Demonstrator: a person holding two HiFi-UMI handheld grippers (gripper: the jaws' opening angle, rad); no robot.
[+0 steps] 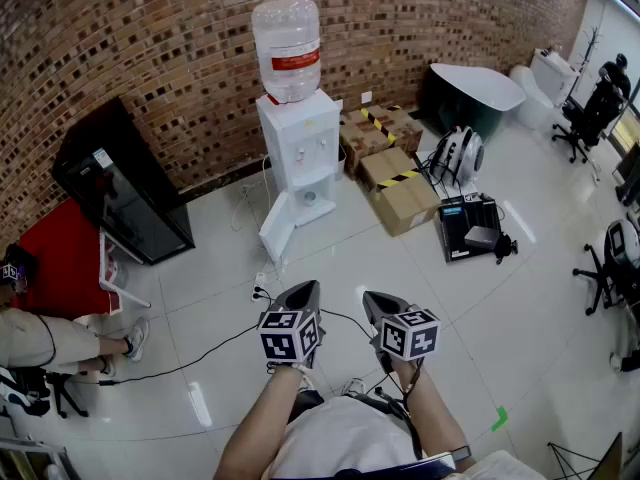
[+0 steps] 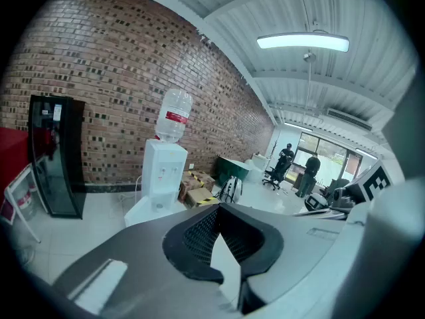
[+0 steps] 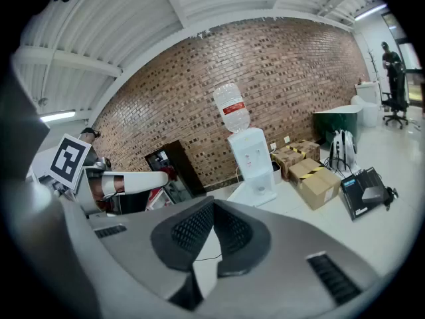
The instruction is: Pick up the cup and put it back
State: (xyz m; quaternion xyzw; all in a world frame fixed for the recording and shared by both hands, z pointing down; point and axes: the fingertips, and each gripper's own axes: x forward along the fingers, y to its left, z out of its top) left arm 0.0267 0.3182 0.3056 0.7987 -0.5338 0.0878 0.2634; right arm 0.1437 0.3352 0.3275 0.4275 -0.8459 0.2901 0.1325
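Above the white floor [image 1: 470, 298], some way in front of the water dispenser [image 1: 298, 153], the left tongs [image 1: 304, 292] and the right tongs [image 1: 377, 301] are held side by side, a little apart and tilted downward. Both are clenched, with nothing gripped between the jaws. The cup cannot be made out in any view.

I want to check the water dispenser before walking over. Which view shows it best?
The head view: the water dispenser is largest and whole there, with its bottle on top and its lower door swung open. The right gripper view shows it smaller, from the front; the left gripper view shows it smallest and far off.
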